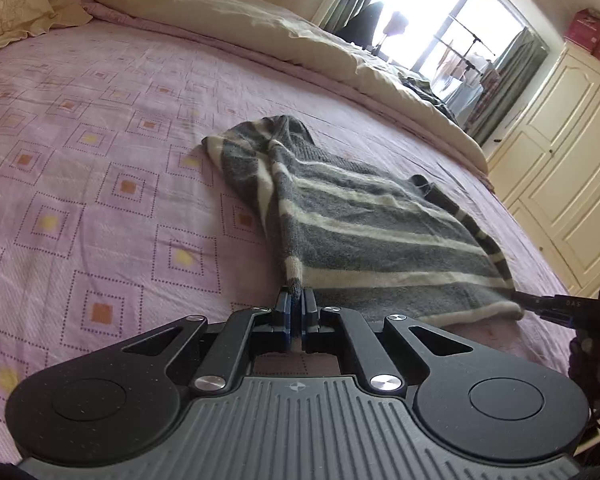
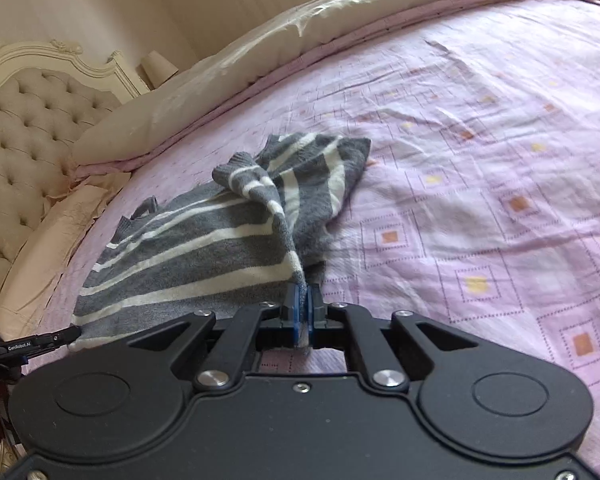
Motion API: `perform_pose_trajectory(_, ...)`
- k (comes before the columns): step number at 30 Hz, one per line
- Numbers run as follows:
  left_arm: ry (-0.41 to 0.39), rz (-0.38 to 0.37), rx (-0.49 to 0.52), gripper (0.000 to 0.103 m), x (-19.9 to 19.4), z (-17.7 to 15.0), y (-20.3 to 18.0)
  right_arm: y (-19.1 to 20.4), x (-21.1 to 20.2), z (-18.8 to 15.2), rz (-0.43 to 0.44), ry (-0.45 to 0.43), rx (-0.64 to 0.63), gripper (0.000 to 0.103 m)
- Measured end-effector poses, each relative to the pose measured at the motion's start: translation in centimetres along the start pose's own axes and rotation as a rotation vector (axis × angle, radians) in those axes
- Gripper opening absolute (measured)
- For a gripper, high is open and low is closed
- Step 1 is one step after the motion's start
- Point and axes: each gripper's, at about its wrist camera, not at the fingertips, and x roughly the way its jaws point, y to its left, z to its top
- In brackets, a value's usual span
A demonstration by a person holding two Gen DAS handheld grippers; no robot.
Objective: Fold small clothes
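The left gripper [image 1: 296, 300] has its blue-padded jaws pinched tight on one near corner of a grey knitted garment with cream stripes [image 1: 364, 232], and the right gripper [image 2: 302, 300] is clamped the same way on the other near corner. The garment lies spread away from both grippers across a lilac bedsheet printed with dotted squares [image 1: 100, 184], its far end rumpled. Beyond it runs a cream duvet [image 2: 220, 76], with a tufted beige headboard [image 2: 28, 144] at one side.

- Your left gripper [image 1: 299, 300] is black, with blue pads and shiny round screws.
- Your right gripper [image 2: 302, 300] looks the same, with a smooth black body.
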Motion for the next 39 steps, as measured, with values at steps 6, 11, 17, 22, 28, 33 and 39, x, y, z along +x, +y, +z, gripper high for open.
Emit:
perform_pose_trajectory(6,-0.099,0.123,0.07,0.047,-2.5,0.7,-2.0,1.1,-1.2,0.3,-0.052,-0.071,-0.062,0.051)
perform_pose_trajectory(11,-0.211,0.171,0.241,0.092,-4.3,3.0,-6.4,4.0,-3.1,1.9,-0.075,-0.206,-0.186,0.058)
perform_pose_trajectory(17,-0.204,0.208,0.321,0.093,0.6,5.3,-10.6,8.3,0.2,3.5,0.002,-0.182,-0.299,0.066)
perform_pose_trajectory(22,-0.139,0.256,0.191,0.093,5.9,6.3,-8.8,10.5,4.2,3.9,0.048,-0.111,-0.342,0.066)
perform_pose_trajectory(28,-0.129,0.365,0.061,0.094,8.3,4.9,-3.3,12.1,7.1,4.0,0.072,-0.063,-0.388,0.066)
perform_pose_trajectory(33,-0.163,0.363,0.093,0.096,8.2,4.0,-3.4,12.2,8.9,4.2,0.082,-0.044,-0.372,0.066)
perform_pose_trajectory(39,-0.164,0.388,0.12,0.098,8.5,3.9,-4.2,10.3,11.2,4.8,0.032,-0.017,-0.337,0.065)
